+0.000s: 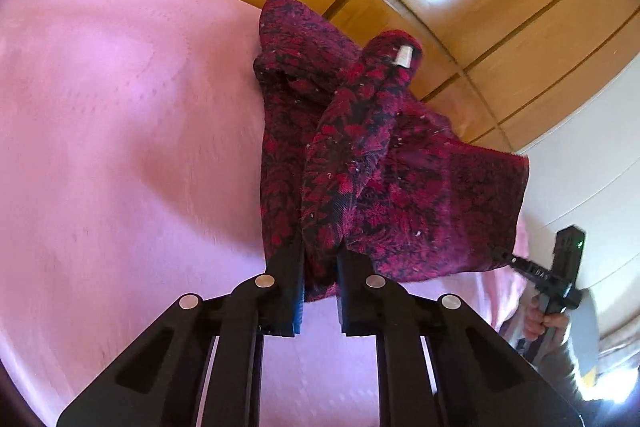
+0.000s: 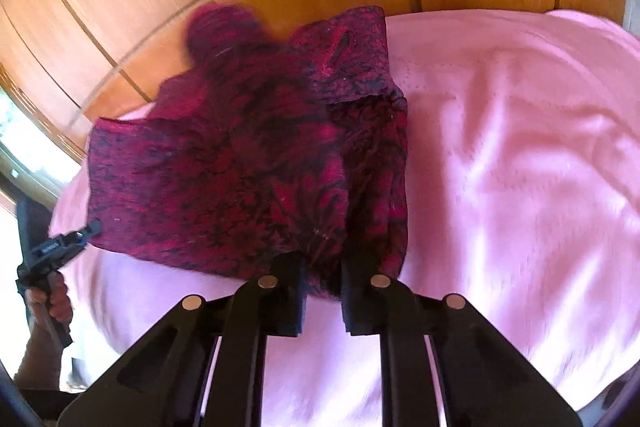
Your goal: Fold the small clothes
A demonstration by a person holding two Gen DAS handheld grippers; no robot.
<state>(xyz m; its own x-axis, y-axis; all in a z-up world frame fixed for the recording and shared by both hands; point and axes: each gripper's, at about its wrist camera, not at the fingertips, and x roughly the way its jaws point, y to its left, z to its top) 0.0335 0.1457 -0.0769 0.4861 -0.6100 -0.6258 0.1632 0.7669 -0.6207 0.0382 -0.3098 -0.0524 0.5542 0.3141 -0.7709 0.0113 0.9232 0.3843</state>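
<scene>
A small dark red garment (image 1: 400, 195) with a black leafy pattern lies rumpled on a pink bed sheet (image 1: 120, 147). A folded sleeve with a white tag (image 1: 404, 57) runs over its middle. My left gripper (image 1: 320, 257) is shut on the garment's near corner, cloth bunched between its fingers. In the same view my right gripper (image 1: 500, 253) pinches the other near corner at the right. The right wrist view shows the garment (image 2: 240, 167) blurred, my right gripper (image 2: 322, 265) shut on its near corner, and my left gripper (image 2: 94, 227) at the far left corner.
Wooden panelling (image 1: 460, 7) rises right behind the bed, close to the garment's far end. A white wall (image 1: 580, 187) is at the right. A person's hand (image 1: 544, 319) holds the right gripper's handle. Pink sheet (image 2: 520, 147) spreads wide beside the garment.
</scene>
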